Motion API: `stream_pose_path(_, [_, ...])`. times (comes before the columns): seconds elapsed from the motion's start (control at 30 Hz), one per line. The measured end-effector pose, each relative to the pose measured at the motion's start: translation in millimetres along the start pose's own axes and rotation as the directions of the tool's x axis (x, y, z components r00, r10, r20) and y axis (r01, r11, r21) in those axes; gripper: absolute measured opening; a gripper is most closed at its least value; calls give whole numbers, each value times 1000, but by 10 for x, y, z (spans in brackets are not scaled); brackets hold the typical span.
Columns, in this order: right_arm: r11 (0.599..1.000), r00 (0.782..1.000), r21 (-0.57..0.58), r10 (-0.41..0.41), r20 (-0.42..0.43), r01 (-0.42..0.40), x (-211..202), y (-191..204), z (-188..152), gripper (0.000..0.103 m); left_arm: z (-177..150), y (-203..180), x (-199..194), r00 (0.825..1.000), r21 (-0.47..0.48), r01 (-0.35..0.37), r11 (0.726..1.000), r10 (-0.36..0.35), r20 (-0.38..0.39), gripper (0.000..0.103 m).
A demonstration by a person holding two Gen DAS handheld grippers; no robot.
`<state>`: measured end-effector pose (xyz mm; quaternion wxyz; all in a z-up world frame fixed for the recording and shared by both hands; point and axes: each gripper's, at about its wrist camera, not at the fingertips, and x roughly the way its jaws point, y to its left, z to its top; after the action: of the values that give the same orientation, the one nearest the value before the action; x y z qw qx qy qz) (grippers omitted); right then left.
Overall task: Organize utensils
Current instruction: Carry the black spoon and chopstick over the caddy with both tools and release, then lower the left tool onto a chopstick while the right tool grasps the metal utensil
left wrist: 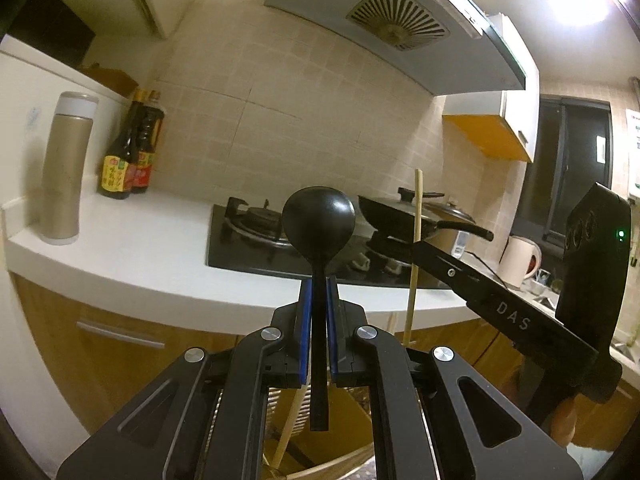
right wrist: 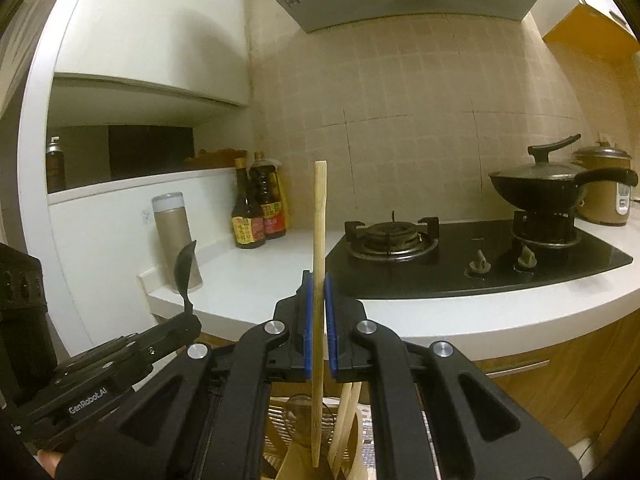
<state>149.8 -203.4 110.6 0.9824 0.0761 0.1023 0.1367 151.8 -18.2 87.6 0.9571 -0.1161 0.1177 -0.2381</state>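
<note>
Left gripper point(left wrist: 319, 300) pinches black spoon point(left wrist: 319, 216) upright, right gripper point(right wrist: 319, 304) pinches wooden chopstick point(right wrist: 319, 216) upright, both off the countertop's point(right wrist: 256, 280) front edge above the holder point(right wrist: 288, 420); probably best lowered vertically, one at a time

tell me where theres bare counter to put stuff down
Bare white counter runs between the thermos and the black hob, in front of the sauce bottles. A narrow strip runs along the hob's front edge. The hob is crowded: a burner and a lidded wok. The cooker fills the far right corner.
</note>
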Motion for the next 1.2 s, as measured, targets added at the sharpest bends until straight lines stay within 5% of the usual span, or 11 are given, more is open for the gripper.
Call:
stream_pose_path(0.67, [998,999,-53,-24,-22,22,-70,55,-342,4,-293,72,107,998,20,24,999,-23,-63,5])
stream_pose_path(0.77, [998,999,-66,-6,-42,3,-155,70,-377,7,-299,53,33,997,24,42,999,-41,-69,18])
stream_pose_path(0.8, [997,999,-76,4,-54,-8,-208,79,-395,12,-297,46,7,996,24,49,999,-47,-71,29])
stream_pose_path(0.93, [997,998,-77,21,-64,-26,-397,62,-444,51,-259,16,-141,994,5,84,996,-84,-73,40])
stream_pose_path(1.2, [995,990,-98,18,-143,-33,-806,69,-474,51,-119,-88,-538,991,-21,114,993,-115,-65,46])
